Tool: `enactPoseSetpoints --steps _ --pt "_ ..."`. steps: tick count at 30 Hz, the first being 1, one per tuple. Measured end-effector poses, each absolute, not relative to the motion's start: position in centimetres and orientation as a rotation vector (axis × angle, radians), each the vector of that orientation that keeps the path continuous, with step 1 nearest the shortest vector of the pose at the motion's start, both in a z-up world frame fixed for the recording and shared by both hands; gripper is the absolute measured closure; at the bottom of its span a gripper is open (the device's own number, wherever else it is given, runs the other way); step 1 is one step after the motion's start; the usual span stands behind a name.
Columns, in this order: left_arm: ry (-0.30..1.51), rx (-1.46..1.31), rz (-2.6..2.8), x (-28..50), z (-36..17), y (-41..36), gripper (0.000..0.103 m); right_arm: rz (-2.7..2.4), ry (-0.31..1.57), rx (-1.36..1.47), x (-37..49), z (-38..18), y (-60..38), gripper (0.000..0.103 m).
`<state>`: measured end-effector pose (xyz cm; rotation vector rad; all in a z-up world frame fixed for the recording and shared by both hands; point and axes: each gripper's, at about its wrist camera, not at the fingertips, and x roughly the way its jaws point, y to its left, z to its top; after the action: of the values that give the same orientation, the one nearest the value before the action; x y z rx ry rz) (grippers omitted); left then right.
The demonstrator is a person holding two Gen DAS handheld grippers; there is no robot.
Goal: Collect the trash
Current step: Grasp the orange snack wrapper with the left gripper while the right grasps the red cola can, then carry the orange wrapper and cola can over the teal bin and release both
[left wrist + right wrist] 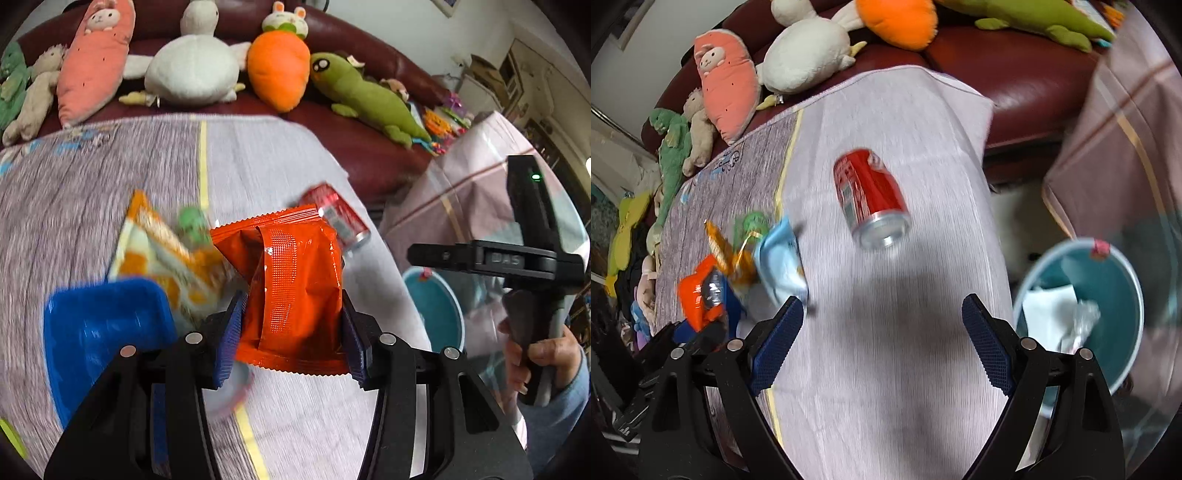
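Note:
My left gripper (291, 332) is shut on an orange-red snack wrapper (291, 280) and holds it above the table; the wrapper also shows in the right wrist view (698, 295). A red soda can (870, 197) lies on its side on the cloth, ahead of my right gripper (882, 332), which is open and empty. The can shows behind the wrapper in the left wrist view (341, 218). A yellow-orange wrapper (166, 251), a green item (192, 221) and a light blue wrapper (781, 262) lie at the left. A teal trash bin (1108, 306) with paper inside stands at the table's right.
A blue tray (103, 332) sits at the left of the table. Plush toys (192, 66) line a dark red sofa (369, 147) behind the table. A pink covered piece of furniture (1126, 147) stands right of the bin. The right gripper's handle (532, 258) is at the right.

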<state>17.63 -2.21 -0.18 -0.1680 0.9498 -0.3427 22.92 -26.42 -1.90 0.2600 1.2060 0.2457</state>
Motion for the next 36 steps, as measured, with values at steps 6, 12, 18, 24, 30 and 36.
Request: enactPoseSetpoints --steps 6,12,18,24,30,36 --pt "0.945 -0.180 -0.334 20.9 0.2 -1.0 0.053 0.292 1.234 0.231 29.2 -3.6 -24.9 0.020" --pt "0.971 -0.187 -0.320 23.1 -0.9 -0.4 0.053 0.335 1.303 0.213 33.1 -6.8 -23.1 0.035" --pt "0.993 -0.188 -0.313 23.7 -2.0 -0.7 0.053 0.370 1.323 0.227 34.2 -8.9 -22.4 0.042" --pt "0.995 -0.170 -0.326 23.1 -2.0 -2.2 0.053 0.408 1.301 0.268 31.1 -8.3 -23.0 0.043" --pt "0.994 -0.147 -0.355 22.3 -1.3 -4.3 0.053 0.385 1.228 0.319 27.9 -5.3 -26.3 0.043" --pt "0.993 -0.097 -0.418 20.8 -0.6 -8.5 0.053 0.342 1.150 0.384 24.2 -2.3 -31.1 0.043"
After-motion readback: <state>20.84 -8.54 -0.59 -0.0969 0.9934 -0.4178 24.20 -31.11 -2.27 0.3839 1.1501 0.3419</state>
